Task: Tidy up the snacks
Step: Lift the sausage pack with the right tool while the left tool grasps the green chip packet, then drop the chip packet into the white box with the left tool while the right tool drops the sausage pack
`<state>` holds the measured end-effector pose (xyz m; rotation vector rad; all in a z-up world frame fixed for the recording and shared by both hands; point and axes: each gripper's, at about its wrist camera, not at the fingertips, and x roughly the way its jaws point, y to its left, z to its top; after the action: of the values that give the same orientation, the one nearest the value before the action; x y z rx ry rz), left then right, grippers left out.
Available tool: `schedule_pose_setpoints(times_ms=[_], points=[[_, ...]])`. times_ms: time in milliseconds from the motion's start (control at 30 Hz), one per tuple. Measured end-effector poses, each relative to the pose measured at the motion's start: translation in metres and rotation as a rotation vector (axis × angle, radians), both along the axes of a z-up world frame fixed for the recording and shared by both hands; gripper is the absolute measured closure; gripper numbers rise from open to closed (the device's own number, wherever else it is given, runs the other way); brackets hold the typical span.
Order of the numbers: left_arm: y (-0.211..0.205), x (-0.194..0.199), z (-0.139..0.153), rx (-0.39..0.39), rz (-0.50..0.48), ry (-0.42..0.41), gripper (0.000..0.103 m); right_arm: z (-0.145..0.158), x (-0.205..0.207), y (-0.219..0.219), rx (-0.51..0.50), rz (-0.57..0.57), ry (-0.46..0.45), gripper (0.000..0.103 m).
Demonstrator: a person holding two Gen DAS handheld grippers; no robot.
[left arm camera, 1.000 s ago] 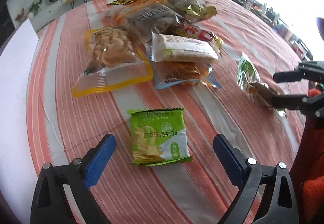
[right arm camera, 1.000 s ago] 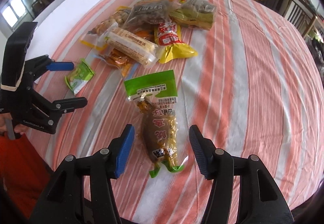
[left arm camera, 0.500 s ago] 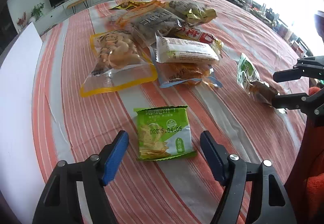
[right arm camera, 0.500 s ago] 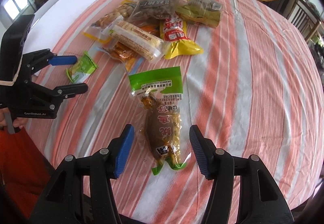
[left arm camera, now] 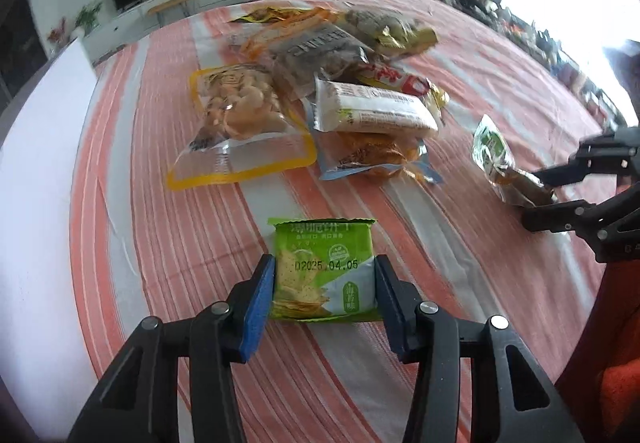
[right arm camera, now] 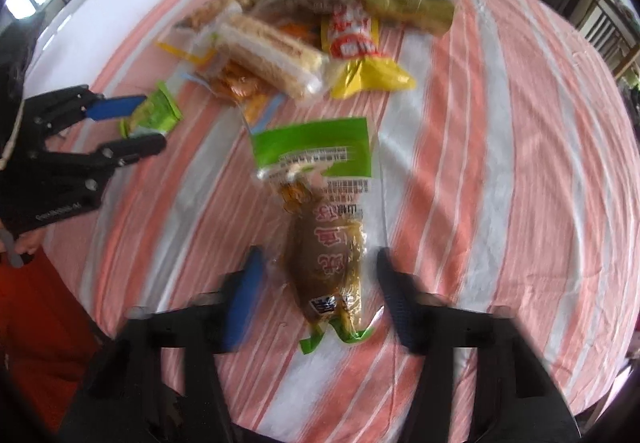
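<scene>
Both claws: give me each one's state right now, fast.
Left claw: shut on the small green cracker packet.
Right claw: closing, the brown vacuum-packed snack between its pads but not yet pressed.

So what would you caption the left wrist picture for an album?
Left gripper shut on a small green cracker packet on the striped tablecloth, other snacks piled beyond.

Right gripper (right arm camera: 318, 283): jaws closing around a brown vacuum pouch with green header (right arm camera: 320, 227), pads not yet on it, view blurred. Pouch lies on the striped tablecloth (right arm camera: 500, 163). Far centre: snack pile (right arm camera: 312, 23). Left: left gripper (right arm camera: 132, 125) clamps a small green cracker packet (right arm camera: 154, 115).
</scene>
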<state>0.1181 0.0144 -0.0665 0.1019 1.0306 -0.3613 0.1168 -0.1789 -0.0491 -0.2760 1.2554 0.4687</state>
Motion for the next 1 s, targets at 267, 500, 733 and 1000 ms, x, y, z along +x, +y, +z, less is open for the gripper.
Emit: schedule_pose_setpoints(times_ms=[267, 500, 733, 1000], points=[[0.059, -0.028, 0.075, -0.231, 0.118, -0.123, 0.055, 0.054, 0.004, -0.028, 0.303, -0.128, 0.023, 0.063], [0.203, -0.04, 0.131, -0.212, 0.414, -0.22, 0.055, 0.139, 0.028, 0.075, 0.586, -0.036, 0.003, 0.063], [0.305, -0.053, 0.116, -0.108, 0.663, -0.164, 0.054, 0.176, 0.028, 0.257, 0.733, 0.171, -0.038, 0.056], [0.313, -0.067, 0.096, -0.104, 0.759, -0.16, 0.011, 0.134, 0.024, 0.285, 0.711, 0.144, -0.067, 0.028]])
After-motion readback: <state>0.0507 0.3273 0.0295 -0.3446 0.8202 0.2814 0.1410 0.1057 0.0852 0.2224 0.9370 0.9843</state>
